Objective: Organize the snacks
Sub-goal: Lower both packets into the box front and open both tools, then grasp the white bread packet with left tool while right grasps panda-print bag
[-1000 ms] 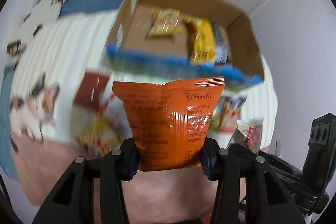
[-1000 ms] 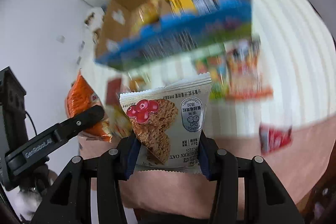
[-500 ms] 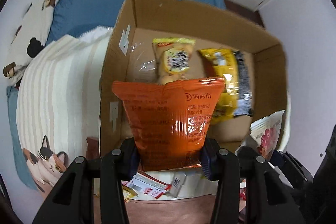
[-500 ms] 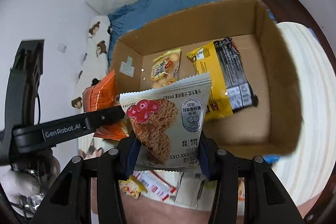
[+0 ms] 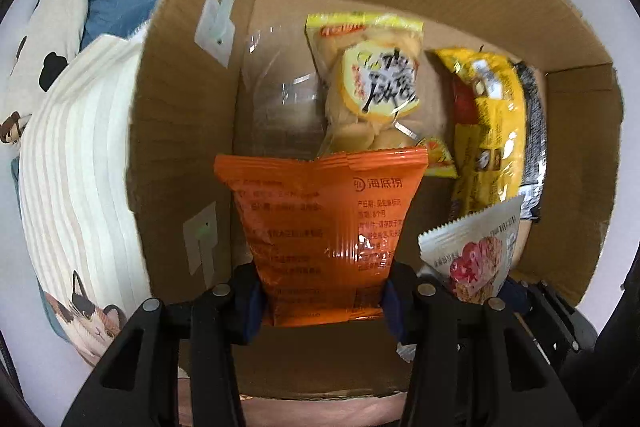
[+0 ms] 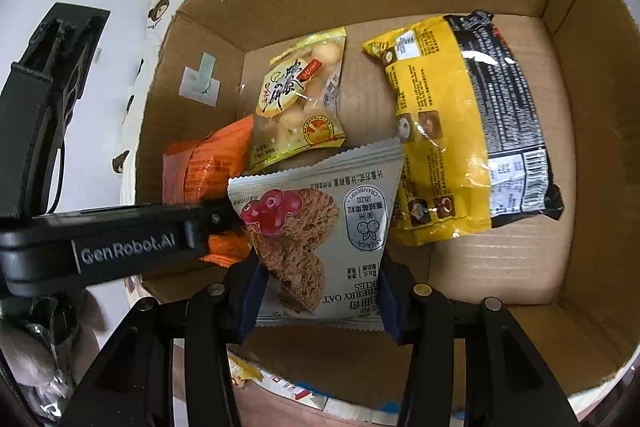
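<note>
Two tools, one in each of the person's hands, now point down into an open cardboard box [image 5: 192, 131], where a second ago the box sat farther off across a striped blanket [image 5: 76, 155]. Both packets have thus been carried over the box, so dropping them in looks like the next step.

Nearest, the left tool [image 5: 322, 301] is clamped on the lower end of an orange packet [image 5: 320, 227], a glossy, crinkled foil pouch with a crimped top edge. The right tool [image 6: 318, 297] is clamped on a grey-white cookie packet [image 6: 320, 227], matte, with a zigzag seal and a picture of an oat biscuit with red berries. The two packets hang side by side, close together, above the near end of the box floor.

Farther in, lying on the box floor, are a clear bag of pale round puffs [image 6: 300, 99] with yellow trim, and beside it a shiny yellow-and-black bag [image 6: 460, 123], larger and wrinkled. The box walls are brown corrugated card.
</note>
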The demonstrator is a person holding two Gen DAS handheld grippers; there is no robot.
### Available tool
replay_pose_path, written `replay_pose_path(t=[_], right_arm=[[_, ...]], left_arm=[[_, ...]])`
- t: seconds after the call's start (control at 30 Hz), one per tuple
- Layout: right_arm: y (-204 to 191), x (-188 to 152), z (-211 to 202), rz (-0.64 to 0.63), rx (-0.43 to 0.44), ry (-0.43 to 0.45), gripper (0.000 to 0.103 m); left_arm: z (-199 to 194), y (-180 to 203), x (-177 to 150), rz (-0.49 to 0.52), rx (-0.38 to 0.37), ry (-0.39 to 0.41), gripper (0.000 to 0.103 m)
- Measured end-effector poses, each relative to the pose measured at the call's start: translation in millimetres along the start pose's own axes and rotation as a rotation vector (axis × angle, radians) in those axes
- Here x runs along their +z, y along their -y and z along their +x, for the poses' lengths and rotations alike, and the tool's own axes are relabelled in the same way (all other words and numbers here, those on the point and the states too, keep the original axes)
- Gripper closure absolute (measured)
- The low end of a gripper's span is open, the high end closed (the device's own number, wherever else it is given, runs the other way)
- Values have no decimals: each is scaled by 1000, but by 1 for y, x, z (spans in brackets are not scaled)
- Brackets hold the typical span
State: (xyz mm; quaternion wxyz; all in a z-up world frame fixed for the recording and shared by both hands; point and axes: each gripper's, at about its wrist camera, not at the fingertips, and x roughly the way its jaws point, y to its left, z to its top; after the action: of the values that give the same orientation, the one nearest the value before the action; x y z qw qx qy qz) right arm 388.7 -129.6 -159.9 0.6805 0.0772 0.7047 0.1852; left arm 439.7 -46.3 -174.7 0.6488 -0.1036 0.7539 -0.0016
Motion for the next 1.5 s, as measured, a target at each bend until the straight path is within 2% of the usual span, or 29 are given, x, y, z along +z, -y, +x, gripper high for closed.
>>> replay_pose_path(t=[0.03, 0.07, 0.1, 0.13, 0.17, 0.2, 0.23, 0.47, 0.6, 0.77, 0.93, 1.13, 1.27, 1.4, 1.5], right_arm=[[0, 2, 5, 4, -11, -27, 42], [-1, 4, 8, 3, -22, -42, 18], [-2, 4, 10, 2, -31, -45, 6], [-2, 4, 9, -3, -41, -43, 1], [-3, 5, 9, -7, -53, -47, 1], [-2, 5, 8, -2, -62, -54, 1], [-1, 5, 8, 2, -62, -55, 1], [7, 0, -9, 24, -94, -25, 1], [10, -7, -24, 14, -132, 15, 1], [18, -19, -56, 13, -192, 114, 1], [19, -39, -94, -6, -230, 228, 1], [11, -68, -133, -19, -184, 316, 1], [11, -94, -146, -28, -167, 331, 1], [34, -120, -138, 22, -142, 307, 1], [67, -136, -117, 98, -133, 268, 5]], left_arm=[[3, -1, 0, -4, -8, -11, 57], [5, 0, 1, 0, -4, -18, 57], [6, 0, 0, 4, -3, -15, 52], [4, 0, 0, 5, -7, -5, 41], [4, 1, 0, 7, -9, 3, 32], [1, 2, 0, 5, -12, 11, 18], [-1, 1, 0, 4, -12, 22, 13], [-20, 2, -10, 3, -24, 73, 13], [-36, 2, -26, 12, -20, 147, 13], [-64, 0, -44, 9, -24, 268, 13], [-96, 3, -80, 31, -3, 419, 13], [-126, 7, -126, 41, -11, 555, 13], [-130, 5, -163, 6, -26, 632, 13], [-109, 6, -190, -20, -17, 632, 13], [-70, 7, -194, -20, -17, 540, 13]])
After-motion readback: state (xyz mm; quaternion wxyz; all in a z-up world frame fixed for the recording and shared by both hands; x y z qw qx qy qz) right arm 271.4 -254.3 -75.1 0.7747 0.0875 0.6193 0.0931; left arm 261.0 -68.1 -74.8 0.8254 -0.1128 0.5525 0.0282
